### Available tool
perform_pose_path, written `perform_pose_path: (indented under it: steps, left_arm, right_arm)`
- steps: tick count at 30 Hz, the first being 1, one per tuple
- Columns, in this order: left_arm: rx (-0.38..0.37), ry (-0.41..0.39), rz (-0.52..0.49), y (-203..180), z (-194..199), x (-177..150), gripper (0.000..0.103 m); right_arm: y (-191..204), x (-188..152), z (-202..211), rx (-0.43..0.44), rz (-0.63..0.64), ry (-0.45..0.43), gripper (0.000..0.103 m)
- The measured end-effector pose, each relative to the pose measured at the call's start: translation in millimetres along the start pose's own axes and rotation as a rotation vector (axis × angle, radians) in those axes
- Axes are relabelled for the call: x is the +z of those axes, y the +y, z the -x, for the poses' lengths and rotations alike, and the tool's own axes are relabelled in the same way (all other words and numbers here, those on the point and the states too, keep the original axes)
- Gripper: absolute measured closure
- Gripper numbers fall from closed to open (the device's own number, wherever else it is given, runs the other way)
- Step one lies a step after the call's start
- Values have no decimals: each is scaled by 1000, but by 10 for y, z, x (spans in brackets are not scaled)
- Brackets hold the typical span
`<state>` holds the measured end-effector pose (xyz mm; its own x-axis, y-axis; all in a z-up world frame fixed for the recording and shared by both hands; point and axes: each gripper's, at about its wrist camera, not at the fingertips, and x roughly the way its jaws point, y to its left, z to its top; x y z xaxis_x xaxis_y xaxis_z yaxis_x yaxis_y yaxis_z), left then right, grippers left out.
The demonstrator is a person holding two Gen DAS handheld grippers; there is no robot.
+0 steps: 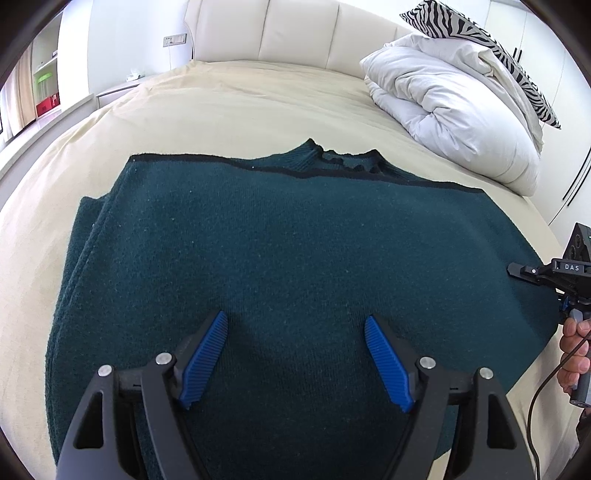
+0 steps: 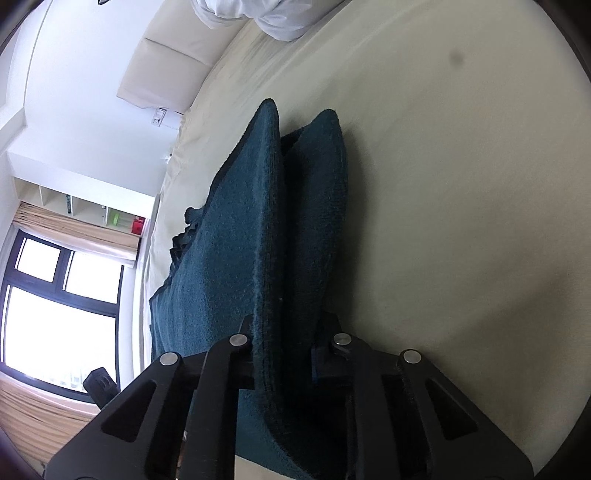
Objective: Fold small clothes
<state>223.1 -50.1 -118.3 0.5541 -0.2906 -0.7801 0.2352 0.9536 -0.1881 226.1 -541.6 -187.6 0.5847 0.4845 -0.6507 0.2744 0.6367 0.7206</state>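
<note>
Our left gripper (image 1: 295,332) hangs over the dark green sweater (image 1: 280,240), its jaws spread wide with nothing between the blue pads (image 1: 207,358). Over on the right, our right gripper (image 2: 284,354) has its jaws pinched on the sweater's edge, layers of knit standing up between them. We see the sweater lying flat on the cream bed (image 1: 229,103), collar toward the headboard (image 1: 295,33), with a white duvet (image 1: 450,107) bundled well apart near a zebra pillow (image 1: 480,40).
</note>
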Motion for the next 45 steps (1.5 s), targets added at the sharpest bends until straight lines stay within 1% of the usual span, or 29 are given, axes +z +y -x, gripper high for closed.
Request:
perform_pose_path:
  steps: [5, 7, 9, 11, 12, 13, 14, 15, 16, 17, 18, 19, 20, 21, 22, 24, 26, 27, 28, 29, 30, 31, 33, 35, 37, 38, 40, 43, 45]
  left_arm:
    - [-47, -1, 32, 77, 20, 12, 25]
    - [-71, -1, 47, 113, 26, 20, 25]
    - [-97, -2, 65, 152, 36, 28, 25]
    - [-142, -6, 109, 233, 65, 36, 26]
    - [-169, -8, 144, 297, 85, 42, 30]
    - [-211, -10, 203, 404, 116, 46, 36]
    - [-257, -8, 273, 523, 145, 49, 39]
    - [-317, -9, 368, 685, 190, 42, 42]
    - [-341, -19, 418, 785, 231, 37, 42]
    - [-343, -36, 443, 857, 282, 34, 42]
    - [-333, -51, 454, 920, 332, 40, 42]
    - [-339, -51, 456, 949, 349, 52, 42]
    - [-358, -45, 462, 978, 352, 53, 42]
    - [-369, -40, 469, 999, 347, 46, 42]
    - [-375, -36, 476, 1017, 335, 40, 42]
    - [-390, -30, 487, 1015, 282, 33, 40]
    - [-393, -30, 495, 998, 274, 58, 35]
    - [-400, -32, 493, 956, 274, 83, 29]
    - [-408, -31, 490, 940, 289, 107, 23]
    - [-420, -27, 489, 912, 278, 122, 22]
    - [-436, -20, 492, 886, 258, 147, 21]
    - [-447, -15, 496, 928, 251, 148, 20]
    - [-457, 5, 506, 931, 190, 171, 20]
    - [-466, 28, 515, 927, 137, 197, 20]
    - [-475, 41, 507, 907, 128, 230, 18]
    - [-477, 45, 505, 896, 117, 245, 17]
    - [-469, 56, 501, 854, 83, 291, 17]
    - [-469, 81, 480, 770, 43, 356, 17]
    - [-459, 106, 462, 703, -1, 396, 17]
  right_arm:
    - [154, -1, 51, -107, 34, -21, 92]
    - [329, -14, 73, -182, 81, -38, 92]
    - [626, -40, 58, -259, 150, -63, 92]
    - [1039, -90, 52, -334, 264, -91, 92]
    - [1303, -145, 21, -356, 331, -104, 92]
    - [1528, -208, -13, -357, 385, -109, 92]
    - [1792, -303, -69, -342, 450, -107, 92]
    - [2040, -415, -153, -317, 510, -91, 92]
    - [2291, -565, -270, -289, 585, -64, 92]
    - [2495, -722, -417, -262, 661, -25, 92]
    - [2637, -880, -651, -222, 729, 67, 92]
    - [2670, -975, -857, -201, 750, 152, 92]
    - [2650, -1060, -1093, -217, 746, 222, 92]
    - [2612, -1127, -1238, -243, 736, 248, 91]
    - [2577, -1196, -1324, -245, 730, 251, 91]
    - [2542, -1221, -1312, -218, 700, 227, 87]
    - [2533, -1200, -1256, -210, 684, 222, 87]
    - [2544, -1199, -1234, -215, 691, 228, 87]
    - [2551, -1211, -1189, -220, 704, 233, 84]
    - [2543, -1234, -1144, -219, 717, 237, 82]
    - [2566, -1250, -1120, -211, 724, 241, 76]
    - [2572, -1286, -1056, -191, 731, 246, 70]
    - [2559, -1454, -867, -121, 737, 252, 58]
    - [2562, -1610, -734, -70, 761, 268, 58]
    - [2522, -1727, -587, -68, 807, 285, 58]
    - [2482, -1761, -490, -65, 815, 281, 58]
    - [2364, -1785, -265, -28, 794, 266, 58]
    - [2140, -1738, 74, -6, 741, 196, 58]
    - [1942, -1669, 288, -27, 693, 122, 58]
